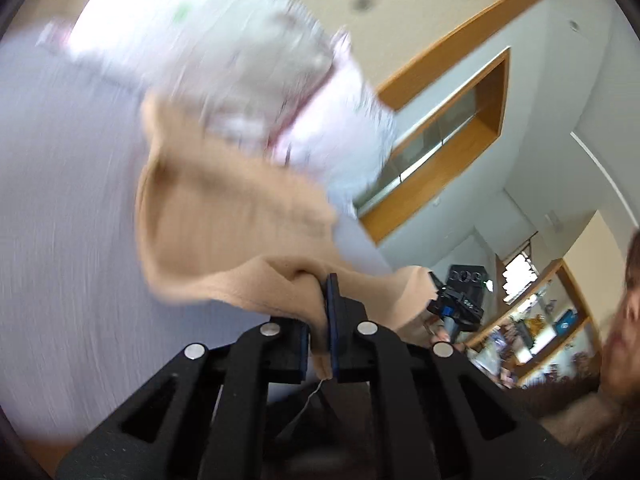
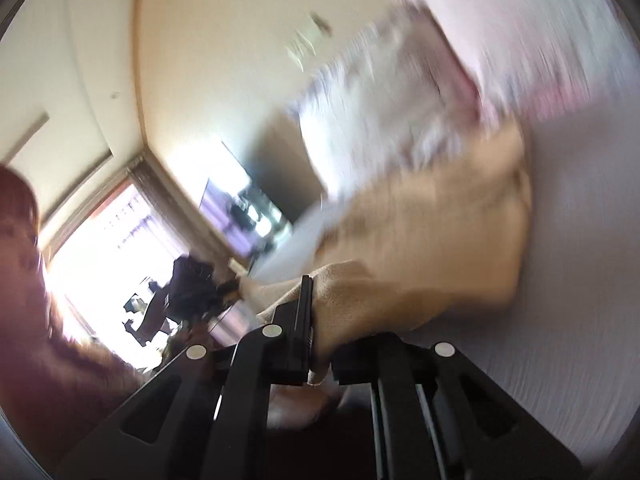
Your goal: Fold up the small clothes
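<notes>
A small tan garment (image 1: 224, 224) hangs in the air, held at two edges, above the pale lilac surface (image 1: 68, 184). My left gripper (image 1: 324, 312) is shut on one edge of it. My right gripper (image 2: 320, 320) is shut on the other edge of the tan garment (image 2: 440, 224); the cloth bunches between its fingers. In the left wrist view the right gripper (image 1: 456, 304) shows beyond the cloth's far corner. Both views are blurred and tilted up toward the room.
A pile of white and pink patterned clothes (image 1: 248, 64) lies on the lilac surface behind the garment, also in the right wrist view (image 2: 440, 80). The person's face (image 1: 624, 312) is at the right edge. Wooden shelves (image 1: 536, 332) and a bright window (image 2: 112, 256) are behind.
</notes>
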The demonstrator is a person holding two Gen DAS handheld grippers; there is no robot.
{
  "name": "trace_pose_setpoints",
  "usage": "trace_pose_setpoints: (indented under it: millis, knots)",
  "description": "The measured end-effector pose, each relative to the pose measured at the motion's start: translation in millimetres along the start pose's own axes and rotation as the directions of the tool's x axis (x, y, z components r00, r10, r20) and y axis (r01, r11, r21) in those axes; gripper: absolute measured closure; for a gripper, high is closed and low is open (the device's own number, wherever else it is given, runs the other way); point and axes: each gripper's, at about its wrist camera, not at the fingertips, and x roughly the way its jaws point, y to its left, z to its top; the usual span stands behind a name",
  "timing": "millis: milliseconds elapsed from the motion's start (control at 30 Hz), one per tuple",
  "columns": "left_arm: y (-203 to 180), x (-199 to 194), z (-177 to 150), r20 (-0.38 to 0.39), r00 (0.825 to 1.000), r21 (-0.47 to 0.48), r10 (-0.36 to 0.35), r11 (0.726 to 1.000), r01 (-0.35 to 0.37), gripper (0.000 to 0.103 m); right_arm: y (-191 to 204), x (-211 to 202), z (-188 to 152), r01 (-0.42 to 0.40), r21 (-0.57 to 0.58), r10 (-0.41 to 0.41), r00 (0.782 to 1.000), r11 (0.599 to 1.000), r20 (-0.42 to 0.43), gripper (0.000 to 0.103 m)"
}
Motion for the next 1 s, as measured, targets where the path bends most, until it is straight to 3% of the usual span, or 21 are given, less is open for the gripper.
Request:
trace_pose_setpoints:
  millis: [67, 133, 200, 267, 333, 367, 433, 467, 500, 533, 567, 600, 667, 767, 800, 867, 900, 967, 1000]
  knots:
    - [3.4, 18.7, 47.5, 0.053, 0.998, 0.008, 0.043, 0.999, -0.043, 0.095, -12.6, 22.7, 49.0, 0.047, -0.022, -0.046, 0.997, 0.999, 0.065, 0.095]
    - [26.1, 53.1, 96.6, 0.090, 0.990, -0.048, 0.104, 0.994, -0.100, 0.095, -39.8, 54.2, 89.6, 0.109, 0.013, -0.109, 0.990, 0.994, 0.092, 0.095]
    - [51.0, 81.8, 126.2, 0.089, 0.983, -0.099, 0.162, 0.983, -0.153, 0.096, -72.9, 91.2, 114.3, 0.188, 0.078, -0.194, 0.978, 0.979, 0.083, 0.095]
    - [83.3, 112.6, 149.1, 0.065, 0.967, -0.160, 0.245, 0.959, -0.232, 0.097, -116.4, 124.1, 133.4, 0.311, 0.147, -0.318, 0.948, 0.939, 0.029, 0.095]
    - [125.4, 144.7, 164.8, 0.019, 0.927, -0.246, 0.375, 0.900, -0.359, 0.098, -164.9, 156.2, 141.1, 0.429, 0.246, -0.425, 0.902, 0.869, -0.072, 0.094]
    - [139.3, 147.9, 166.8, 0.005, 0.916, -0.287, 0.400, 0.879, -0.382, 0.097, -184.0, 165.2, 138.1, 0.463, 0.287, -0.450, 0.886, 0.839, -0.113, 0.094]
    - [174.1, 149.3, 162.1, -0.022, 0.917, -0.445, 0.397, 0.818, -0.365, 0.095, -211.1, 173.2, 133.4, 0.492, 0.360, -0.455, 0.870, 0.793, -0.187, 0.091]
    - [180.0, 145.5, 160.1, -0.012, 0.925, -0.481, 0.380, 0.809, -0.338, 0.089, -212.9, 172.8, 131.7, 0.489, 0.376, -0.454, 0.872, 0.787, -0.183, 0.070]
    - [182.7, 138.8, 157.1, 0.007, 0.936, -0.503, 0.352, 0.810, -0.301, 0.087, -212.5, 169.9, 131.2, 0.476, 0.377, -0.451, 0.878, 0.795, -0.157, 0.048]
    - [181.4, 132.7, 156.0, 0.017, 0.939, -0.498, 0.343, 0.817, -0.290, 0.085, -205.7, 163.8, 132.2, 0.439, 0.357, -0.439, 0.894, 0.824, -0.087, 0.008]
    - [176.0, 125.4, 154.8, 0.023, 0.939, -0.475, 0.343, 0.830, -0.292, 0.076, -197.9, 157.9, 132.9, 0.411, 0.333, -0.423, 0.905, 0.849, -0.039, 0.003]
    - [171.0, 119.7, 153.6, 0.028, 0.940, -0.459, 0.341, 0.840, -0.291, 0.063, -193.1, 155.4, 135.8, 0.392, 0.321, -0.405, 0.914, 0.862, -0.027, 0.003]
    - [159.7, 105.5, 149.2, 0.034, 0.941, -0.428, 0.335, 0.856, -0.290, 0.051, -185.9, 151.9, 137.6, 0.327, 0.319, -0.331, 0.943, 0.890, -0.042, 0.003]
    - [147.0, 91.9, 143.0, -0.008, 0.941, -0.381, 0.337, 0.869, -0.314, 0.041, -188.5, 153.0, 125.5, 0.301, 0.347, -0.285, 0.954, 0.888, -0.098, 0.003]
    - [146.0, 95.2, 141.3, -0.025, 0.942, -0.372, 0.334, 0.872, -0.319, 0.038, -192.0, 156.0, 121.3, 0.323, 0.363, -0.295, 0.946, 0.874, -0.131, 0.003]
    - [141.0, 97.8, 137.5, -0.070, 0.941, -0.357, 0.332, 0.872, -0.334, 0.038, -210.1, 177.0, 109.8, 0.491, 0.331, -0.401, 0.863, 0.806, -0.307, 0.005]
    - [138.3, 99.4, 134.8, -0.086, 0.939, -0.349, 0.333, 0.873, -0.341, 0.038, -208.9, 178.0, 105.8, 0.509, 0.300, -0.421, 0.852, 0.807, -0.313, 0.006]
    - [135.7, 99.4, 126.9, -0.117, 0.936, -0.333, 0.333, 0.874, -0.352, 0.037, -193.1, 168.2, 105.3, 0.499, 0.267, -0.436, 0.861, 0.825, -0.260, 0.006]
    - [131.6, 99.4, 125.5, -0.121, 0.934, -0.320, 0.338, 0.877, -0.359, 0.037, -185.0, 162.1, 106.2, 0.463, 0.270, -0.409, 0.882, 0.844, -0.235, 0.006]
